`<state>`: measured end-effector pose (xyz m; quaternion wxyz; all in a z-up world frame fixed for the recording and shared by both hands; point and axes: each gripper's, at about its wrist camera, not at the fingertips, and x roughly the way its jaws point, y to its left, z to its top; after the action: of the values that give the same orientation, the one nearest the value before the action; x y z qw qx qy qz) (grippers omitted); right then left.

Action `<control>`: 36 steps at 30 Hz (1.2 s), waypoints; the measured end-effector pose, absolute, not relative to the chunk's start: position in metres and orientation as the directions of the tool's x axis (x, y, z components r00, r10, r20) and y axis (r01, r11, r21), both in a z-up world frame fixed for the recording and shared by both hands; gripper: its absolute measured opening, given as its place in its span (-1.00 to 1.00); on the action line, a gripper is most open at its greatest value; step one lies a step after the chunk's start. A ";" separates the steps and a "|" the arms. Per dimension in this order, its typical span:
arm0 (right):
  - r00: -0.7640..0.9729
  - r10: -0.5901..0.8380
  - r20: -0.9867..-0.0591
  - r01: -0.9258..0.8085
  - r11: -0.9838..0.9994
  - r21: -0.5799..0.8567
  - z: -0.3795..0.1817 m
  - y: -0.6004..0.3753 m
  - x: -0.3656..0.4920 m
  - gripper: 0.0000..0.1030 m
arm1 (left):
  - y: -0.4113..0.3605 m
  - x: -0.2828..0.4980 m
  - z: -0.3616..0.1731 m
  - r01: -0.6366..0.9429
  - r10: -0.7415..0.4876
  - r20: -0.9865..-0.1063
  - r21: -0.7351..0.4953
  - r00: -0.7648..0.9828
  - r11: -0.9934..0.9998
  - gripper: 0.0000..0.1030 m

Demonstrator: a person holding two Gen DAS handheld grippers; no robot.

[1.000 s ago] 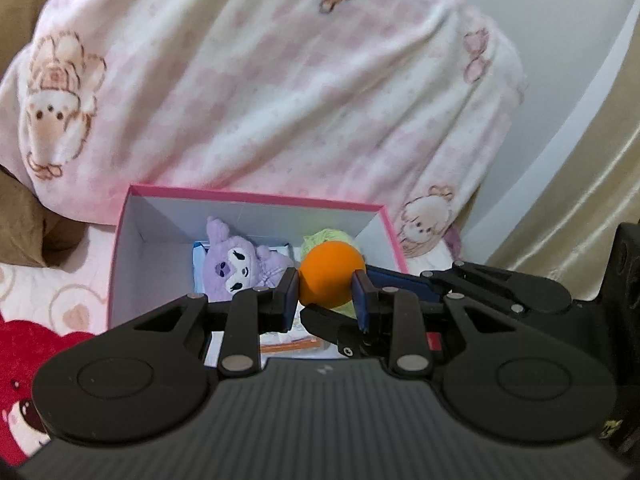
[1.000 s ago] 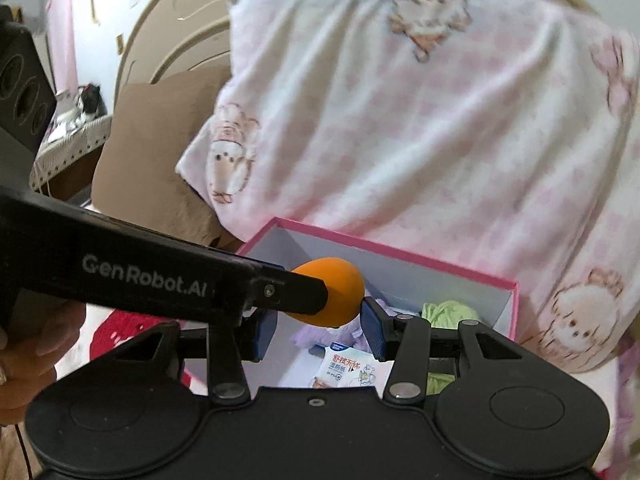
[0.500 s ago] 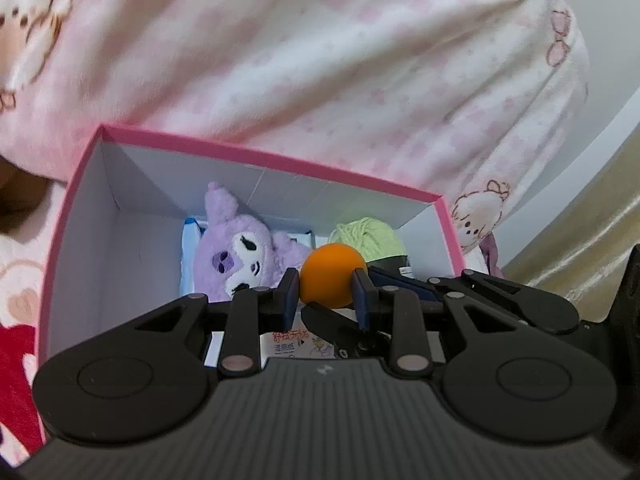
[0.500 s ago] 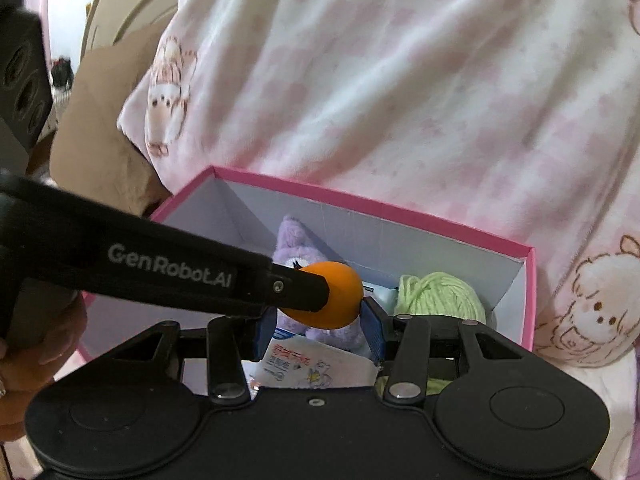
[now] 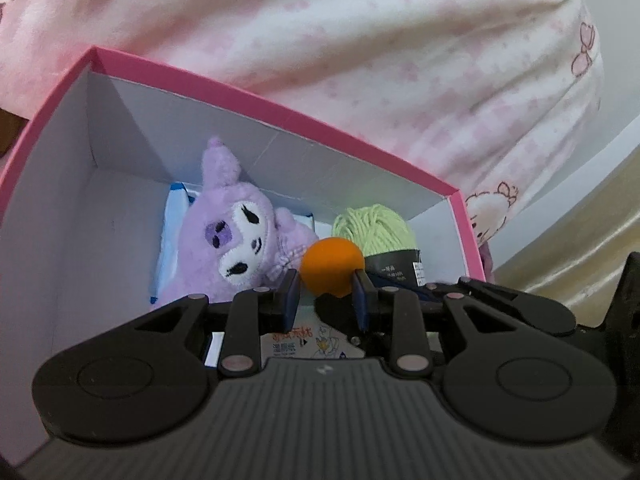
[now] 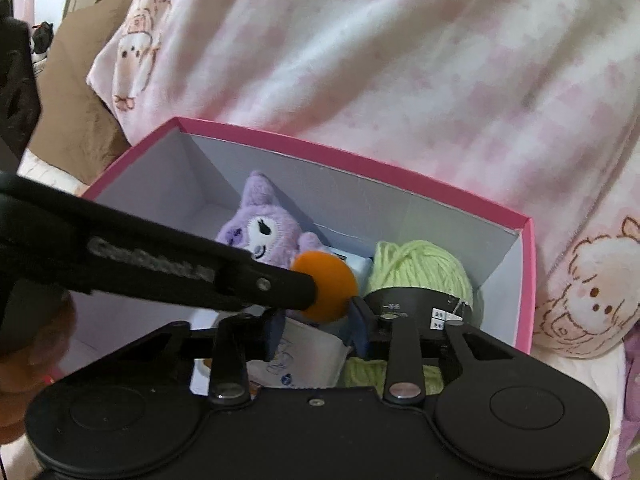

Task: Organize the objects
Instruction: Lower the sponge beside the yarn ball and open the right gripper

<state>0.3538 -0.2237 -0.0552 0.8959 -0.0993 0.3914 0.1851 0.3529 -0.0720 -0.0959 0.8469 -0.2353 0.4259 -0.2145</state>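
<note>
Box point(image 5: 280, 110) (blanket point(image 5: 320, 20) behind): L claw point(image 5: 324, 282) pinches ball point(image 5: 332, 266); R claw point(image 6: 316, 320) just closing round it, grip unclear.

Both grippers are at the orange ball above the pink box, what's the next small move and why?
Probably open the left gripper and let the orange ball drop. It hangs inside the pink box, between the purple plush and the green yarn. The right gripper has just been closing its jaws around the ball; whether they grip it I cannot tell.
</note>
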 end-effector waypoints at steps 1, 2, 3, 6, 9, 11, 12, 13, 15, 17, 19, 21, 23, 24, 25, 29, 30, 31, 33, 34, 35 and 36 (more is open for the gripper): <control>0.626 0.251 -0.738 -0.401 0.915 -0.029 -0.056 -0.225 0.355 -0.38 | -0.071 0.353 -0.095 0.163 -0.561 -0.618 -0.579 0.551 0.799 -0.48; 0.626 0.250 -0.738 -0.396 0.918 -0.025 -0.056 -0.226 0.356 -0.38 | -0.071 0.353 -0.095 0.165 -0.560 -0.615 -0.578 0.555 0.799 -0.48; 0.626 0.252 -0.738 -0.393 0.919 -0.019 -0.055 -0.227 0.356 -0.38 | -0.070 0.353 -0.095 0.166 -0.559 -0.613 -0.577 0.558 0.799 -0.48; 0.628 0.254 -0.736 -0.395 0.919 -0.020 -0.054 -0.228 0.354 -0.38 | -0.070 0.355 -0.096 0.160 -0.559 -0.613 -0.581 0.559 0.798 -0.47; 0.627 0.254 -0.736 -0.400 0.916 -0.025 -0.053 -0.229 0.350 -0.38 | -0.071 0.355 -0.097 0.157 -0.551 -0.619 -0.574 0.559 0.804 -0.47; 0.630 0.254 -0.734 -0.403 0.915 -0.029 -0.051 -0.229 0.347 -0.38 | -0.072 0.352 -0.094 0.154 -0.528 -0.630 -0.549 0.569 0.821 -0.49; 0.633 0.255 -0.731 -0.402 0.915 -0.029 -0.048 -0.231 0.346 -0.38 | -0.072 0.350 -0.092 0.152 -0.518 -0.636 -0.538 0.572 0.829 -0.49; 0.637 0.256 -0.728 -0.397 0.918 -0.025 -0.046 -0.230 0.346 -0.36 | -0.072 0.349 -0.090 0.154 -0.510 -0.647 -0.525 0.567 0.837 -0.48; 0.637 0.266 -0.724 -0.388 0.922 -0.003 -0.043 -0.234 0.345 -0.36 | -0.072 0.346 -0.086 0.142 -0.490 -0.672 -0.504 0.555 0.852 -0.48; 0.638 0.264 -0.724 -0.375 0.927 0.008 -0.040 -0.235 0.344 -0.33 | -0.070 0.342 -0.081 0.133 -0.480 -0.686 -0.495 0.547 0.859 -0.41; 0.644 0.263 -0.719 -0.368 0.930 0.011 -0.035 -0.236 0.336 -0.31 | -0.068 0.338 -0.074 0.119 -0.469 -0.698 -0.488 0.541 0.865 -0.35; 0.648 0.273 -0.711 -0.368 0.930 0.022 -0.030 -0.237 0.327 -0.28 | -0.065 0.333 -0.068 0.109 -0.454 -0.701 -0.478 0.550 0.871 -0.27; 0.653 0.275 -0.706 -0.366 0.930 0.024 -0.025 -0.239 0.320 -0.26 | -0.063 0.331 -0.063 0.101 -0.449 -0.699 -0.479 0.557 0.872 -0.25; 0.654 0.271 -0.707 -0.363 0.932 0.021 -0.024 -0.239 0.318 -0.26 | -0.063 0.332 -0.063 0.098 -0.450 -0.700 -0.482 0.555 0.871 -0.25; 0.655 0.263 -0.708 -0.356 0.934 0.018 -0.024 -0.239 0.316 -0.26 | -0.064 0.334 -0.064 0.090 -0.444 -0.706 -0.479 0.552 0.873 -0.27; 0.661 0.263 -0.703 -0.332 0.942 0.041 -0.024 -0.243 0.309 -0.26 | -0.069 0.333 -0.068 0.072 -0.397 -0.740 -0.430 0.543 0.900 -0.29; 0.657 0.268 -0.704 -0.327 0.944 0.054 -0.024 -0.246 0.307 -0.26 | -0.070 0.330 -0.068 0.073 -0.399 -0.742 -0.431 0.539 0.899 -0.29; 0.657 0.270 -0.704 -0.324 0.944 0.060 -0.024 -0.248 0.305 -0.26 | -0.070 0.327 -0.067 0.072 -0.401 -0.744 -0.433 0.534 0.899 -0.29; 0.660 0.279 -0.697 -0.319 0.945 0.076 -0.022 -0.251 0.300 -0.26 | -0.068 0.318 -0.062 0.074 -0.390 -0.752 -0.418 0.532 0.906 -0.27; 0.659 0.285 -0.696 -0.319 0.944 0.084 -0.021 -0.250 0.298 -0.26 | -0.067 0.313 -0.058 0.078 -0.379 -0.753 -0.404 0.537 0.912 -0.25; 0.662 0.291 -0.691 -0.318 0.944 0.093 -0.018 -0.250 0.294 -0.25 | -0.066 0.306 -0.051 0.085 -0.367 -0.752 -0.387 0.548 0.918 -0.24; 0.664 0.304 -0.683 -0.321 0.941 0.107 -0.013 -0.250 0.288 -0.24 | -0.064 0.300 -0.045 0.094 -0.358 -0.751 -0.371 0.555 0.924 -0.22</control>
<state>0.2876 -0.2502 -0.0131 0.9120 -0.0112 0.3726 0.1714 0.2996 -0.0639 -0.0449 0.8696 -0.1457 0.4535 -0.1298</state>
